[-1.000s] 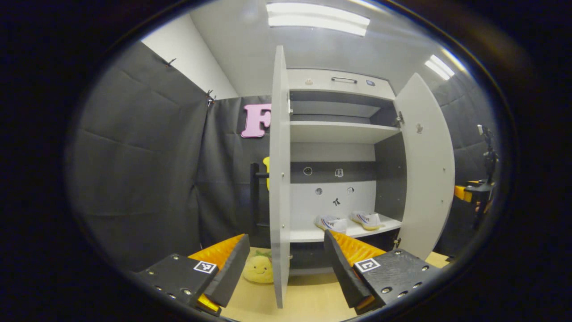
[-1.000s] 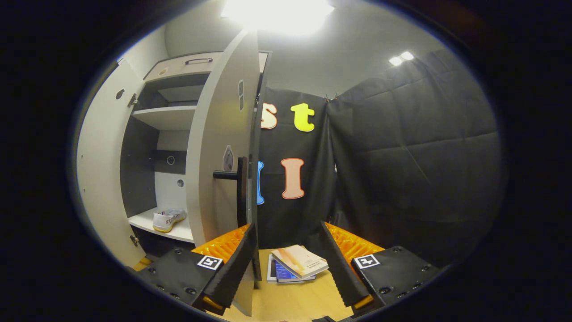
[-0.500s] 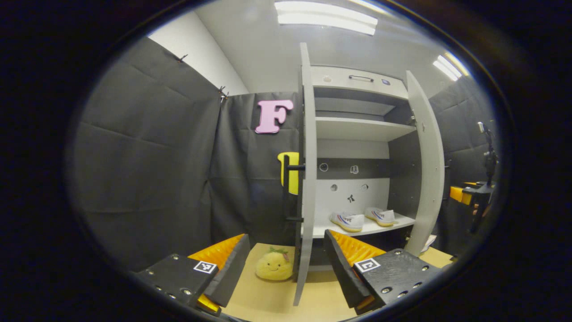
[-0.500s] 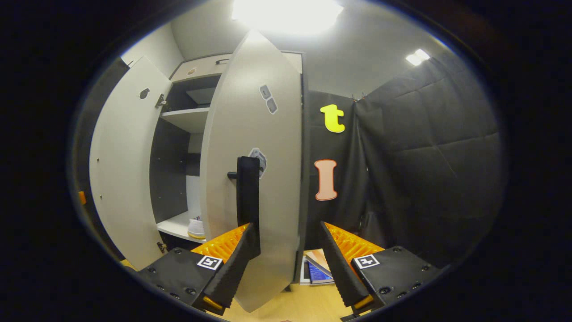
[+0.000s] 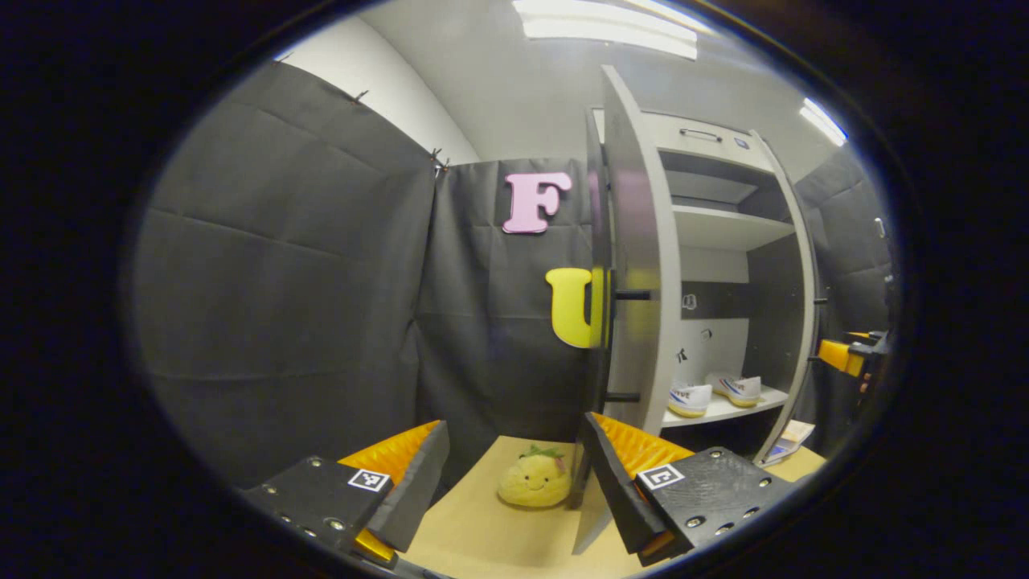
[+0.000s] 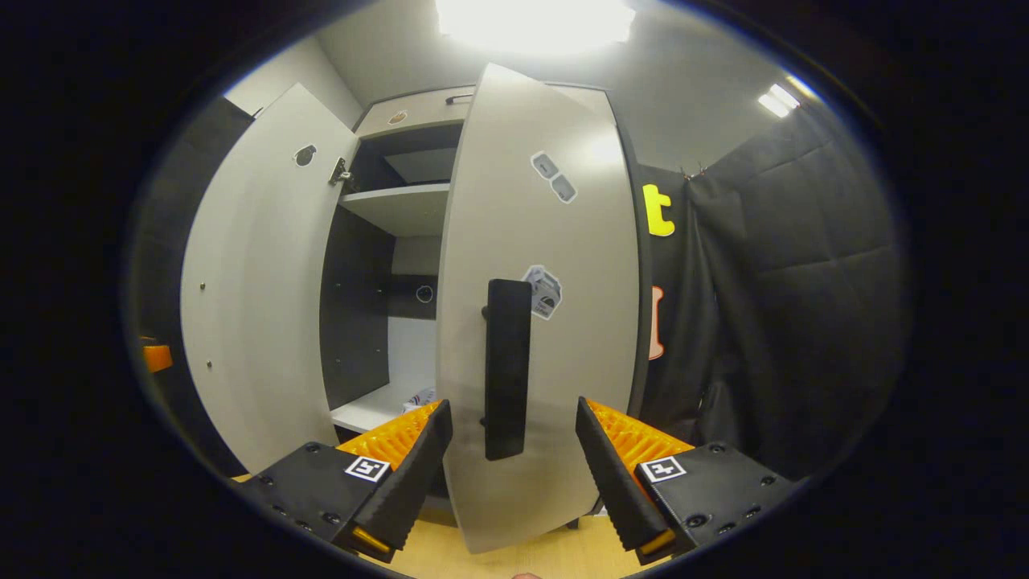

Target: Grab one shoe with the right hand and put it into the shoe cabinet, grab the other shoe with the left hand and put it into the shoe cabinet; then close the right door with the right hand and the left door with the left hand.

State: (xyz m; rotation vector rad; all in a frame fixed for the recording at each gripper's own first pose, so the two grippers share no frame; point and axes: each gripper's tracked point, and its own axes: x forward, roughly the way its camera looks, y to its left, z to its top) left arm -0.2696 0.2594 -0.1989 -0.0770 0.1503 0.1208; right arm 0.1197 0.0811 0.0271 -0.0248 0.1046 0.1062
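Change noted: over the last second we find the right door point(image 6: 539, 322) has swung well round toward the shoe cabinet point(image 5: 723, 233); earlier it stood nearly edge-on to the right gripper view, now its outer face and black handle point(image 6: 506, 366) face that camera.
Left door: the left door point(image 5: 635, 265) shows more edge-on in the left gripper view than a second ago, but we put that down mostly to the camera turning.
Shoes: both white shoes point(image 5: 715, 394) sit side by side on the lower shelf point(image 5: 723, 410), near its front edge.
Task standing: we judge both placements done and the right door partway shut; the left door remains open.
Right claw point(image 6: 514, 450): fingers spread wide, holding nothing; the handle sits between them, and we cannot tell whether either finger touches the door.
Left claw point(image 5: 514, 474): spread wide, empty, held short of the left door, with a plush toy point(image 5: 534, 482) on the floor beyond.
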